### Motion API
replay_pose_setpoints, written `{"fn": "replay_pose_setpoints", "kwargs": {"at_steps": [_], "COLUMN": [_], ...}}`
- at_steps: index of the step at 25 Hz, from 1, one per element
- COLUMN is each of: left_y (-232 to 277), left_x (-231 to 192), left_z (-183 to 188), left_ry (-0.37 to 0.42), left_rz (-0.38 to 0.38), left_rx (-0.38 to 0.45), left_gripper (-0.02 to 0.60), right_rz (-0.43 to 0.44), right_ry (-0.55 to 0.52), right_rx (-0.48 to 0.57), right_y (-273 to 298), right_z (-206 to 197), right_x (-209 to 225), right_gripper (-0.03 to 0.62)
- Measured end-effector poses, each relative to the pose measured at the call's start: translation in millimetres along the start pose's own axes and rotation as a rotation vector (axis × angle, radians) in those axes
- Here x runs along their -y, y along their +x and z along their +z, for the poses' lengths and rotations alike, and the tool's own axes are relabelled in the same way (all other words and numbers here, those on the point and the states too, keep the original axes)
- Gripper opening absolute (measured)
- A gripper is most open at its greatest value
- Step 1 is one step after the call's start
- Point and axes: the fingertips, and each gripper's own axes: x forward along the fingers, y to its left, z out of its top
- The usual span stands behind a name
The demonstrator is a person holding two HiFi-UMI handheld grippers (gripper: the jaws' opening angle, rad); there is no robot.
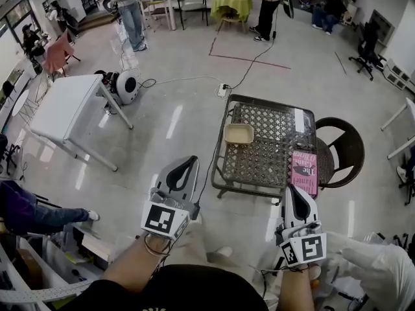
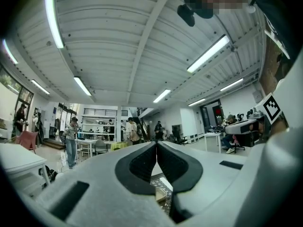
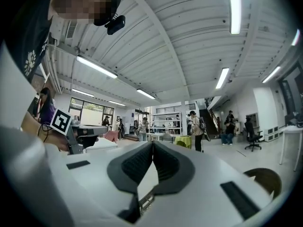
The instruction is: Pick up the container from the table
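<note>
A shallow beige container (image 1: 238,133) sits on the left side of a low metal mesh table (image 1: 262,157). My left gripper (image 1: 187,160) is held above the floor, short of the table's front left corner, with its jaws shut and empty. My right gripper (image 1: 290,188) hovers just before the table's front right edge, also shut on nothing. In the left gripper view the closed jaws (image 2: 156,144) point up toward the ceiling, and a sliver of the container (image 2: 161,194) shows below them. The right gripper view shows its jaws (image 3: 152,144) meeting at the tips.
A pink book (image 1: 303,168) lies at the table's front right, with a white strip (image 1: 299,120) behind it. A dark round chair (image 1: 342,149) stands right of the table. A white table (image 1: 63,105) is at the left, and cables run across the floor. Several people are at the far end.
</note>
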Motion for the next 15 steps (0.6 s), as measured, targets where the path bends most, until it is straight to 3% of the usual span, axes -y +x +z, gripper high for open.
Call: {"fn": "replay_pose_setpoints", "kwargs": {"at_steps": [15], "left_y": [66.0], "left_x": [-80.0], "left_z": [-28.5], "left_ry": [-0.015], "left_rz": [-0.055], "left_rx": [-0.022], "left_gripper": [0.011], "right_rz": [-0.06], "right_ry": [0.018], "right_rx": [-0.022], "right_y": [98.5], "right_z": [-12.6], "right_x": [4.0], "right_gripper": [0.011]}}
